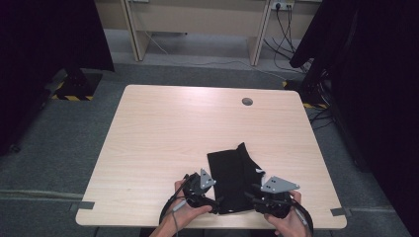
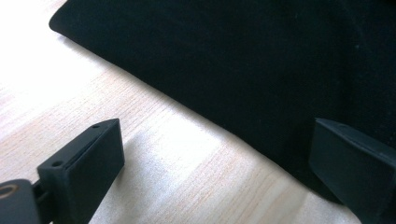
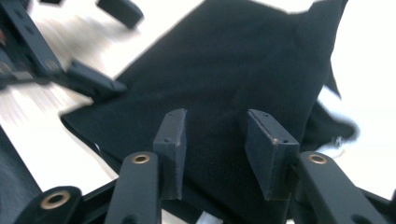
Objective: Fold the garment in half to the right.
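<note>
Now, our cloth: black folded garment [image 1: 234, 177] lies lower centre of the table [image 1: 163, 133].
Our left gripper [image 1: 213, 203]: spread, straddling its edge.
Our right gripper [image 1: 252, 193]: parted, pinching nothing.

No text, label, brand or number can be read anywhere in these views. The folded black cloth garment [image 1: 233, 177] on the pale wooden table [image 1: 163, 128] bears no legible print.

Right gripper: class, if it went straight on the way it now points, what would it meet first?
Most likely the folded black cloth: the right gripper, jaws apart with nothing pinched, looks straight over it. Depth is unclear.
</note>
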{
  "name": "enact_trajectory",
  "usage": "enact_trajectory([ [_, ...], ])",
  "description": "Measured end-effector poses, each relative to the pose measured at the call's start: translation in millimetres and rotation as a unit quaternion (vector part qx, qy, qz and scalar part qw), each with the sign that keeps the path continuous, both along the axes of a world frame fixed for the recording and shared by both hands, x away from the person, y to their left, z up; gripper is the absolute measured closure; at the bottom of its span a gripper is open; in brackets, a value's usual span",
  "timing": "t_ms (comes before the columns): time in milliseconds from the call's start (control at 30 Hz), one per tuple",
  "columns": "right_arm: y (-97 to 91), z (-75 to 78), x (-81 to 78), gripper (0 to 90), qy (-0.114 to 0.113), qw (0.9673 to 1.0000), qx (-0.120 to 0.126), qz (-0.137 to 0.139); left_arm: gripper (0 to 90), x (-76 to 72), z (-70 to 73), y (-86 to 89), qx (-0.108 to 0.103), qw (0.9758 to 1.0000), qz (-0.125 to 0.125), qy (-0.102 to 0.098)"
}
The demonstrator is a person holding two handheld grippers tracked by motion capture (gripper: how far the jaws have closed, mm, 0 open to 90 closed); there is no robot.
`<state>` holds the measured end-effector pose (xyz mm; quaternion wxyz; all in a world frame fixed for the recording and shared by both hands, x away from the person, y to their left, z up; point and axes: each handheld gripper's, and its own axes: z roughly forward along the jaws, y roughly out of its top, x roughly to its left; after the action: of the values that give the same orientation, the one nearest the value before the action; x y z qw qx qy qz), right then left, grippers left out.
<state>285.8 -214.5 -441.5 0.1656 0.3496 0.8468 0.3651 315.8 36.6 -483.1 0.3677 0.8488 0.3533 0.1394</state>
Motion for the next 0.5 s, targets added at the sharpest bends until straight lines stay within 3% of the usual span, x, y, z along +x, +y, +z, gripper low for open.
enact_trajectory([
  [67,-1.7,-7.1,1.1,61.5,0.009,0.9999,-0.004,-0.004,3.0,-0.1,-0.1,0.1,-0.001,1.0000,0.000,-0.001],
  [133,-3.5,-14.6,3.2,70.3,0.014,0.9999,-0.010,0.000,3.0,-0.2,-0.3,0.3,-0.001,1.0000,0.000,-0.001],
  [233,-10.9,-19.5,4.2,83.7,-0.003,1.0000,-0.003,-0.003,3.0,-0.4,-0.4,0.6,-0.001,1.0000,0.000,-0.002],
  [500,-40.1,1.5,-1.5,85.4,-0.038,0.9982,0.031,-0.035,3.0,-0.2,-0.3,0.5,-0.001,1.0000,-0.001,-0.002],
])
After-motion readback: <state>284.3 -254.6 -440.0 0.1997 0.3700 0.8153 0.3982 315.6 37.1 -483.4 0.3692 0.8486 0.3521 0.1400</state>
